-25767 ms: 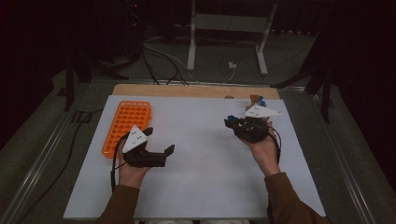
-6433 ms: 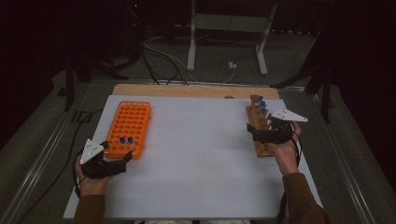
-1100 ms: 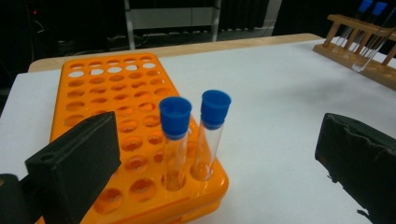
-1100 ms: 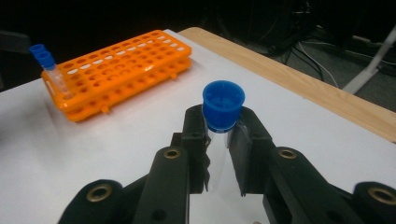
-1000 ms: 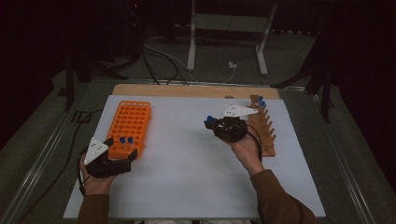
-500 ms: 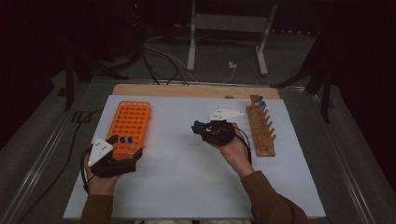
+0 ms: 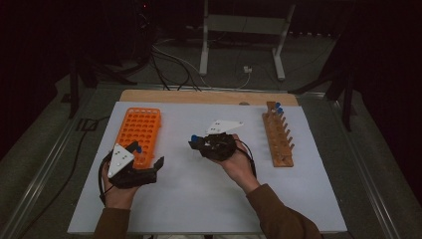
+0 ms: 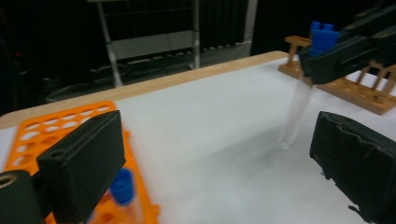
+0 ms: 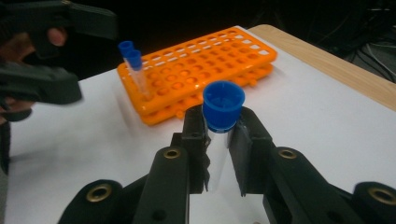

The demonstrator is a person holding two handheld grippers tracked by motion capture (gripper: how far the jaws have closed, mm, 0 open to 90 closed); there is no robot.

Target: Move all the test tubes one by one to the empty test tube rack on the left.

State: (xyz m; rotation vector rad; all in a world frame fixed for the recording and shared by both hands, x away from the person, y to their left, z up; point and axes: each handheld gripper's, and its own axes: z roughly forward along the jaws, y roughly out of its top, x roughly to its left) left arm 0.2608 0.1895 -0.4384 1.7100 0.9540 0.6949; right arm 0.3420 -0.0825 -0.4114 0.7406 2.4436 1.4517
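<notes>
tube: a clear plastic tube [image 9: 218, 154] with a blue cap [image 9: 223, 105] is hanging upright in the right gripper [image 9: 219, 140], above the white surface [image 7: 199, 199], between the orange rack [image 7: 138, 132] and the wooden rack [image 7: 277, 139].
right gripper: it is clenching on the tube, the pads pressing on the clear wall just under the cap.
left gripper: it [image 7: 144, 162] is standing released with nothing between its jaws, at the near end of the orange rack.
weight: the tube is looking very light and empty, so a gentle squeeze is likely doing the job.
stiffness: thin, rigid wall; too hard a pinch is probably risking a crack or a pop sideways.
slip: the smooth round wall is looking slippery; the cap's lip just above the pads is likely acting as a stop.
where to hold: high on the tube, just below the cap, is leaving the long lower part free for going into a hole.
neighbours: two capped tubes [image 9: 135, 70] are already standing in the orange rack near the left gripper.
</notes>
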